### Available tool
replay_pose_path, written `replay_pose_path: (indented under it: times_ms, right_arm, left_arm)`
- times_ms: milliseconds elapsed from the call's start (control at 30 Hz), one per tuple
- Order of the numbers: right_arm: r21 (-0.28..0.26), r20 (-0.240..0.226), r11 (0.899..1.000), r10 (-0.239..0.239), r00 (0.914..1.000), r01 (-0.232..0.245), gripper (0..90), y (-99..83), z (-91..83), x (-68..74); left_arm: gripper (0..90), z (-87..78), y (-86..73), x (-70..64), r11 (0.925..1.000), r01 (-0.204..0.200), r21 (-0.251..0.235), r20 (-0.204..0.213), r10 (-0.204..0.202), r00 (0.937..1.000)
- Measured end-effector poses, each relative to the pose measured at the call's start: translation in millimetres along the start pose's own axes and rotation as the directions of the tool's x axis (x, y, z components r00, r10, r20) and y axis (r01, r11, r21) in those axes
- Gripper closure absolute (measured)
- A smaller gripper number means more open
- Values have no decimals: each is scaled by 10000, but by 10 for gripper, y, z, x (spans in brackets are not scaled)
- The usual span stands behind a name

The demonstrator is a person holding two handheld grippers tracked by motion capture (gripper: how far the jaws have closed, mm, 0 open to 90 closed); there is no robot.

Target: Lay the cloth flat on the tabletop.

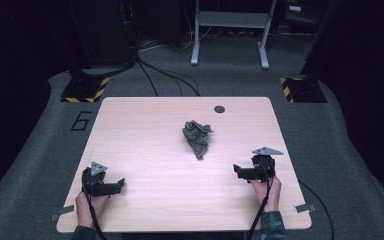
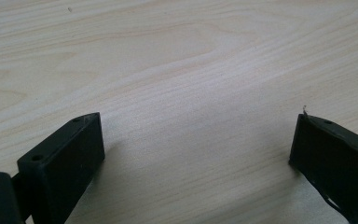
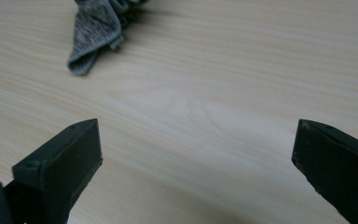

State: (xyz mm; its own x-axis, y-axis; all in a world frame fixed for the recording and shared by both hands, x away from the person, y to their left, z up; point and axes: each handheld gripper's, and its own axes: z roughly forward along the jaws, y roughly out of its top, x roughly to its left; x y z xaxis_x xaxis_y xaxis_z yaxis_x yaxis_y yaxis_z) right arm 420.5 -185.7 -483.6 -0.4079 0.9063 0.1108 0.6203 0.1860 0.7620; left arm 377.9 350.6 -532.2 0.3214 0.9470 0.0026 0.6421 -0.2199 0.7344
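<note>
On a pale wooden bench (image 1: 145, 125), a crumpled grey cloth (image 1: 197, 137) lies alone near the middle, a little toward the far edge, bunched at its top and tapering to a point that aims back at the person. Both claws rest low at the near corners, well apart from the cloth and from each other: the left claw (image 1: 121, 183) sits by the near left edge, the right claw (image 1: 235, 168) by the near right, each held by a hand reaching in from below and turned inward toward the bench's centre. The left claw (image 2: 196, 144) has its jaws spread wide over bare wood with nothing between them; the right claw (image 3: 196, 144) is likewise spread and empty, with the cloth's (image 3: 95, 32) pointed tip ahead of it and off to its left. The pose reads as a ready stance, jaws parted in advance so either can close on the fabric. The right claw looks the nearer of the two for a first pinch at the tip.
</note>
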Motion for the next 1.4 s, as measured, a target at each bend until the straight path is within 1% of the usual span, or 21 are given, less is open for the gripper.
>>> replay_pose_path:
  times_ms: [33,67,100,167,233,300,333,400,533,600,733,900,933,1000,1033,1067,1133,1167,1267,1300,1400]
  right_arm:
    - [-46,-183,9997,-226,9996,225,12,99,46,62]
    - [-46,-183,9997,-226,9996,225,12,99,46,62]
    - [-26,-307,9993,-386,9988,386,15,176,90,115]
    - [-29,-395,9992,-390,9985,389,16,217,121,149]
    - [83,-659,9981,-611,9960,618,15,340,223,227]
    - [45,-741,9981,-612,9954,617,13,366,240,247]
    - [40,-986,9971,-754,9923,762,4,442,303,290]
    - [62,-1008,9972,-735,9922,745,0,468,327,310]
    - [310,-1242,9940,-1004,9872,1050,0,614,503,412]
    - [330,-1197,9916,-1201,9855,1249,0,665,578,449]
    - [593,-1374,9899,-1199,9832,1290,0,746,715,499]
    - [853,-1371,9888,-1101,9844,1225,10,868,946,585]
    - [853,-1371,9888,-1101,9844,1225,10,868,946,585]
    - [864,-1217,9870,-1249,9847,1359,31,892,1017,624]
    - [1043,-1248,9865,-1132,9857,1265,48,920,1091,660]
    - [991,-1226,9850,-1289,9840,1414,71,928,1117,662]
    - [983,-1135,9858,-1252,9856,1365,87,936,1152,679]
    - [1046,-1092,9849,-1264,9859,1379,142,952,1228,690]
    - [1134,-911,9829,-1352,9866,1452,163,944,1283,716]
    - [1235,-931,9822,-1308,9870,1418,215,924,1343,731]
    - [1362,-962,9800,-1325,9865,1449,257,910,1385,744]
  left_arm:
    - [29,-3,1,0,10000,-21,25,-11,21,10000]
    - [29,-3,1,0,10000,-21,25,-11,21,10000]
    - [29,-3,1,0,10000,-20,27,-9,20,10000]
    - [30,-3,0,-1,10000,-20,21,-5,20,10000]
    - [30,-3,0,-1,10000,-25,17,-2,25,10000]
    - [31,-3,0,-1,10000,-24,16,-1,24,10000]
    - [31,-3,0,-1,10000,-24,13,0,24,10000]
    - [31,-3,0,-1,10000,-27,15,1,27,10000]
    - [32,-4,0,-1,10000,-30,14,4,30,10000]
    - [32,-3,0,-1,10000,-30,12,5,30,10000]
    - [33,-4,0,-1,10000,-29,10,6,29,10000]
    - [33,-3,0,-1,10000,-28,10,7,28,10000]
    - [33,-3,0,-1,10000,-28,10,7,28,10000]
    - [33,-4,0,-1,10000,-30,10,7,30,10000]
    - [33,-3,0,-1,10000,-27,7,7,27,10000]
    - [33,-4,0,-1,10000,-29,10,7,29,10000]
    - [33,-4,0,-1,10000,-30,11,7,30,10000]
    - [33,-4,0,-1,10000,-27,9,6,27,10000]
    - [33,-4,0,-2,10000,-25,9,2,25,10000]
    - [33,-4,-1,-2,10000,-23,7,3,23,10000]
    - [34,-4,-1,-2,10000,-23,5,1,23,10000]
